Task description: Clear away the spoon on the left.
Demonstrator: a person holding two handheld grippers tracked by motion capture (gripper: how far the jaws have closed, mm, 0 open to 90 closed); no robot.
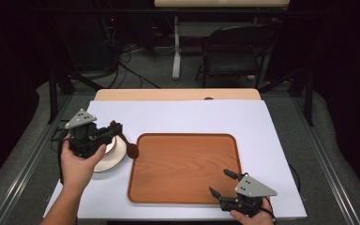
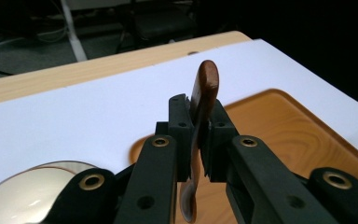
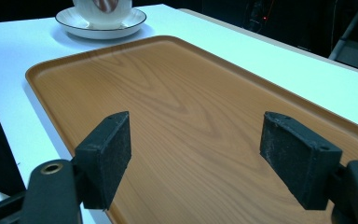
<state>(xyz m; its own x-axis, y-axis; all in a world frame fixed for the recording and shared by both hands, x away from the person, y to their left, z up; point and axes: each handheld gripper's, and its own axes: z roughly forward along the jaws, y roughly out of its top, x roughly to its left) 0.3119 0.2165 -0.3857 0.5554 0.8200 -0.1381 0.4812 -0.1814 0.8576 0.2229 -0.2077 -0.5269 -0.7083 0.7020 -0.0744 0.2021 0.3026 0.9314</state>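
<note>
Gripping a brown spoon [image 2: 204,88], the left claw [image 1: 114,132] hangs over a saucer [image 1: 114,154], perhaps bearing a cup [image 3: 103,10]; the right claw [image 3: 209,156] gapes above the bare tray [image 1: 187,187].

A wooden tray [image 1: 183,168] with a raised rim lies bare on a white board [image 1: 192,115], straight ahead of the open fingers of the right gripper [image 1: 220,182]. The tray is just beside the fingers of the left gripper [image 1: 117,127], on their right. Below those left fingers sits a white saucer [image 1: 114,154] carrying a white cup [image 3: 102,11]. The board covers a pale wooden table [image 1: 178,94]. Well beyond both pairs of fingers, a dark folding chair [image 1: 234,56] and loose cables [image 1: 122,51] stand on grey floor.
</note>
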